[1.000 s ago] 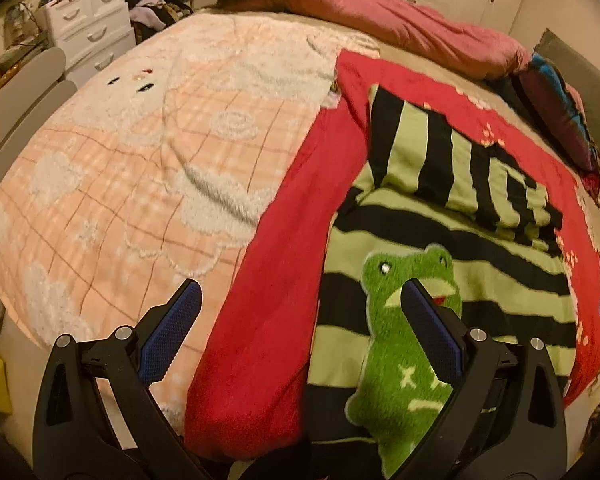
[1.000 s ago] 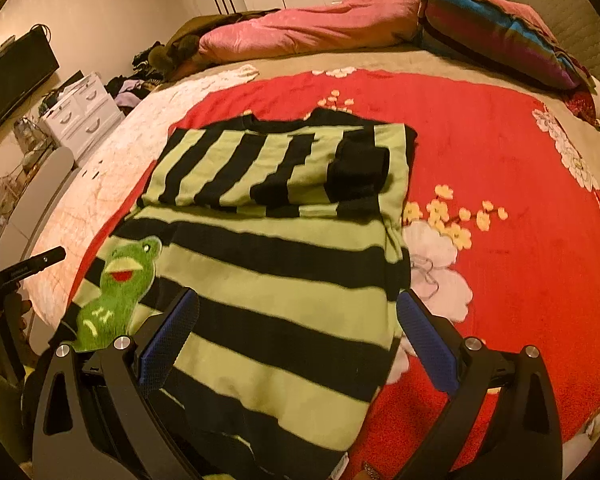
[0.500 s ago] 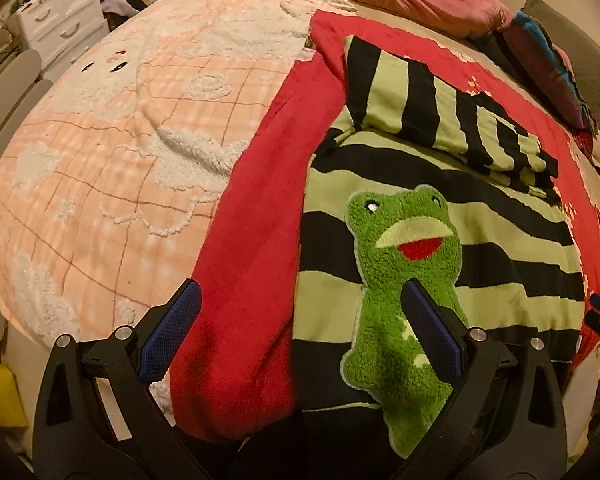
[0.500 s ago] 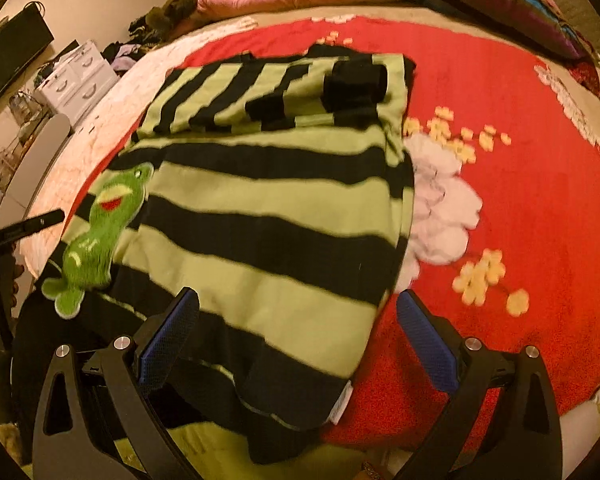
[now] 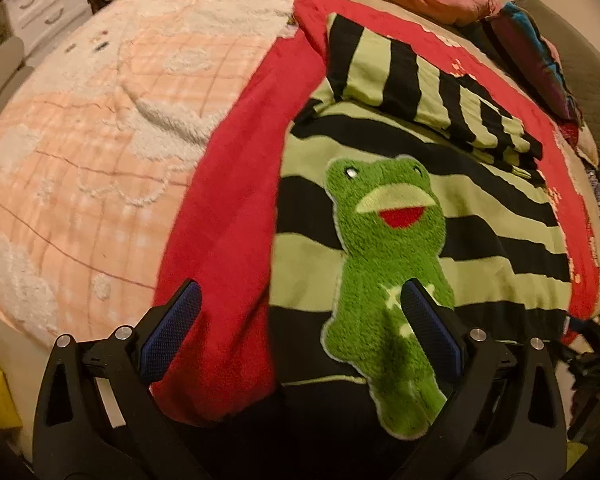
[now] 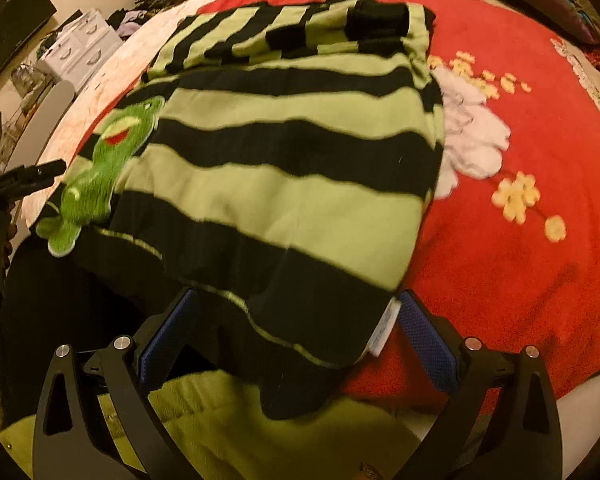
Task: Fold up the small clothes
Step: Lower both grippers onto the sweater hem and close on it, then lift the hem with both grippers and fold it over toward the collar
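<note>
The left tongs [image 5: 298, 322] were spread wide, gripping nothing. Between and just ahead of their blue pads lay the near hem of the striped sweater [image 5: 480, 216], green and black, with its plush frog patch [image 5: 388, 280] running up past the right-hand pad [image 5: 428, 332]. A fold of red blanket [image 5: 224, 240] lay ahead of the left-hand pad, and beyond it, further left, spread the peach plaid quilt [image 5: 92, 152]. The sweater's top part was folded over, its stripes running crosswise at the far end.

The right tongs [image 6: 296, 332] were likewise wide open and held nothing. The sweater's lower right corner [image 6: 300, 320] hung between their pads, drooping over the bed's edge, with a white label [image 6: 384, 328] just beside the right-hand pad [image 6: 428, 340]. The red blanket with its flower print [image 6: 516, 196] stretched ahead and to the right. Far left in that view stood the other tongs [image 6: 24, 178], near the frog patch. White drawers [image 6: 80, 52] stood far off to the left.
</note>
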Motion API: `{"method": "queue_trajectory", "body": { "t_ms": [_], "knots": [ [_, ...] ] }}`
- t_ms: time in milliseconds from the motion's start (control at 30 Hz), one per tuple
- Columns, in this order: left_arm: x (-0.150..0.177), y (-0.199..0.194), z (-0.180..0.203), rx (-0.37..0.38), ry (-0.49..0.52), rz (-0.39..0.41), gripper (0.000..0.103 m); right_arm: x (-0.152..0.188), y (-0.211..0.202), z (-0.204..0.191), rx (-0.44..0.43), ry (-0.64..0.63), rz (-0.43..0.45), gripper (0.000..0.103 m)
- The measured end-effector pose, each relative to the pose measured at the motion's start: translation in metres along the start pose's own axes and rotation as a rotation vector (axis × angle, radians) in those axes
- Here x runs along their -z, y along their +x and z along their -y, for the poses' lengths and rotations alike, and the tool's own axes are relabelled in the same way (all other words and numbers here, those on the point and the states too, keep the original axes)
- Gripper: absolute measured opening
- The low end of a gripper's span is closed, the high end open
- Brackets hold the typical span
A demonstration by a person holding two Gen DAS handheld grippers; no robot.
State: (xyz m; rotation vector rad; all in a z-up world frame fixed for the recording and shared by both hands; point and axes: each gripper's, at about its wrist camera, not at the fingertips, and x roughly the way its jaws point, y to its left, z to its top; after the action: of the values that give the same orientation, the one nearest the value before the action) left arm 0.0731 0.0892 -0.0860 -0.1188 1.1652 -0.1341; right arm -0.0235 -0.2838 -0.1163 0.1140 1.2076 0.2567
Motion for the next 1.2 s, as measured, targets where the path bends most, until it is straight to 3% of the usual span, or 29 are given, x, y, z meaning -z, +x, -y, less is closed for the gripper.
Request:
{"method": "queue_trajectory", "body": {
  "t_ms": [333, 367, 400, 433, 567, 900, 933, 967, 1000, 1067, 1100, 1200],
  "knots": [
    [0.009, 0.018, -0.004, 0.083, -0.036, -0.093, 0.056, 0.007, 0.003, 0.008, -0.039, 0.043, -0.029, 0.097],
    [0.010, 0.020, -0.003, 0.095, -0.037, -0.100, 0.051, 0.007, 0.004, 0.009, -0.047, 0.044, -0.034, 0.094],
    [0.011, 0.020, -0.002, 0.110, -0.036, -0.107, 0.048, 0.008, 0.004, 0.008, -0.059, 0.043, -0.038, 0.082],
    [0.011, 0.021, -0.001, 0.116, -0.032, -0.109, 0.045, 0.008, 0.004, 0.008, -0.061, 0.040, -0.040, 0.078],
    [0.012, 0.022, 0.001, 0.124, -0.028, -0.120, 0.044, 0.010, 0.002, 0.009, -0.070, 0.033, -0.045, 0.074],
    [0.016, 0.027, -0.003, 0.167, -0.041, -0.159, 0.043, 0.016, 0.018, 0.009, -0.061, 0.027, -0.120, 0.078],
    [0.016, 0.028, -0.004, 0.178, -0.045, -0.160, 0.039, 0.017, 0.018, 0.009, -0.065, 0.026, -0.121, 0.077],
    [0.017, 0.028, -0.004, 0.182, -0.047, -0.159, 0.033, 0.017, 0.017, 0.010, -0.071, 0.030, -0.121, 0.073],
    [0.017, 0.028, -0.003, 0.187, -0.048, -0.156, 0.030, 0.017, 0.017, 0.011, -0.081, 0.035, -0.119, 0.063],
    [0.017, 0.026, -0.001, 0.216, -0.046, -0.151, 0.014, 0.017, 0.014, 0.015, -0.111, 0.048, -0.112, 0.048],
    [0.017, 0.026, 0.000, 0.222, -0.044, -0.147, 0.012, 0.016, 0.012, 0.016, -0.128, 0.052, -0.105, 0.039],
    [0.015, 0.021, 0.007, 0.218, -0.015, -0.130, 0.007, 0.014, 0.004, 0.018, -0.178, 0.053, -0.077, 0.026]
  ]
}}
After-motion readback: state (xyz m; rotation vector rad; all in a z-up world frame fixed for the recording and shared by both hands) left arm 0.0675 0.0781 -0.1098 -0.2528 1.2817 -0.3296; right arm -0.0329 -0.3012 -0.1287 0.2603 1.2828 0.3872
